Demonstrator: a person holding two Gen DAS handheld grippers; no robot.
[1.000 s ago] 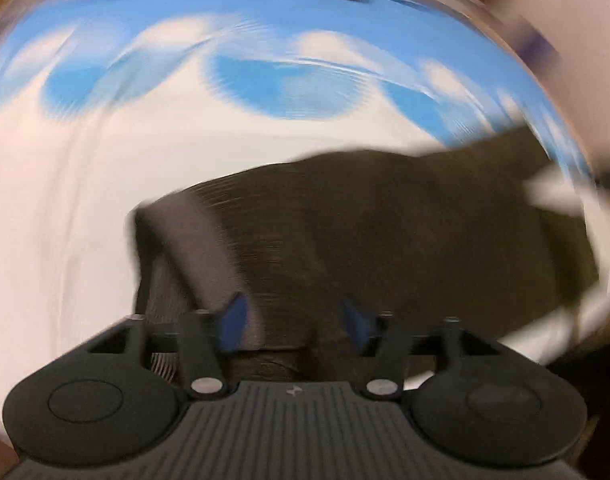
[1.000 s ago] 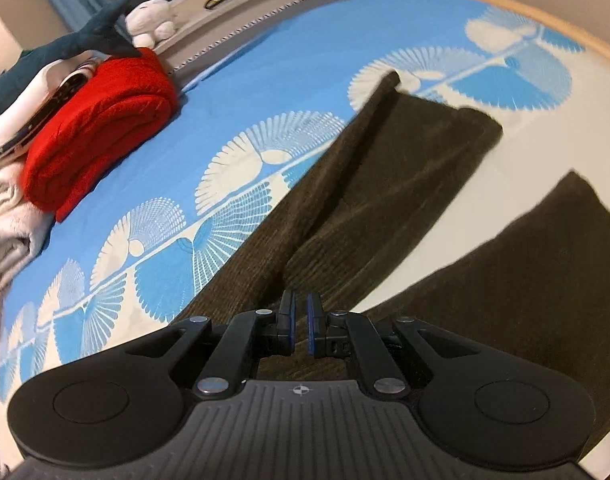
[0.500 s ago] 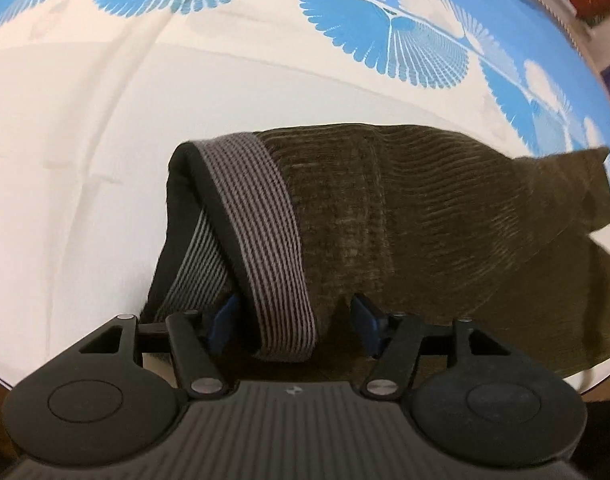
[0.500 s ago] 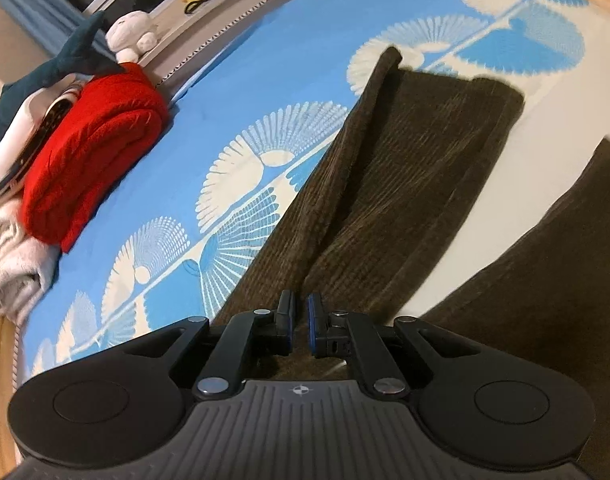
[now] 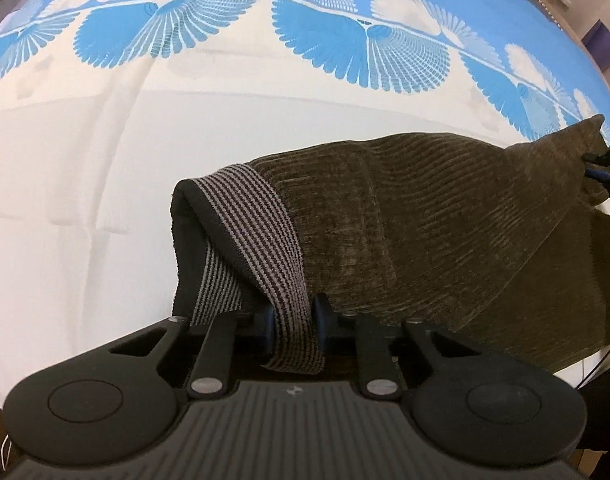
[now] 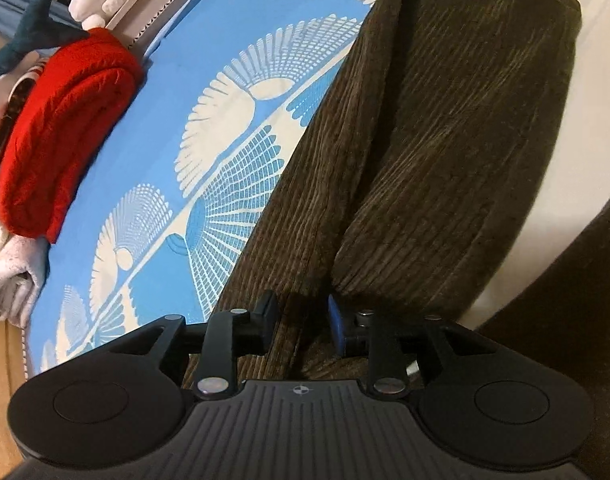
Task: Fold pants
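Dark brown corduroy pants (image 5: 425, 220) lie on a blue and white bedspread (image 5: 145, 140). Their grey striped waistband (image 5: 257, 208) is folded up and runs between the pads of my left gripper (image 5: 295, 316), whose jaws are closing and pinch it. At the far right of the left wrist view, my right gripper (image 5: 603, 168) shows at the edge of the pants. In the right wrist view, my right gripper (image 6: 301, 316) hangs low over a pants leg (image 6: 445, 120). Its jaws are opening, with a fold of corduroy lying loose between them.
A folded red blanket (image 6: 61, 120) and folded white cloth (image 6: 9, 276) sit at the left side of the bedspread (image 6: 185, 80). A plush shark (image 6: 29, 28) and a white plush toy (image 6: 93, 4) lie behind them. A second stretch of brown fabric (image 6: 577, 300) fills the lower right.
My left gripper settled over the waistband and its jaws closed on it. My right gripper dropped closer to the pants leg and its shut jaws parted.
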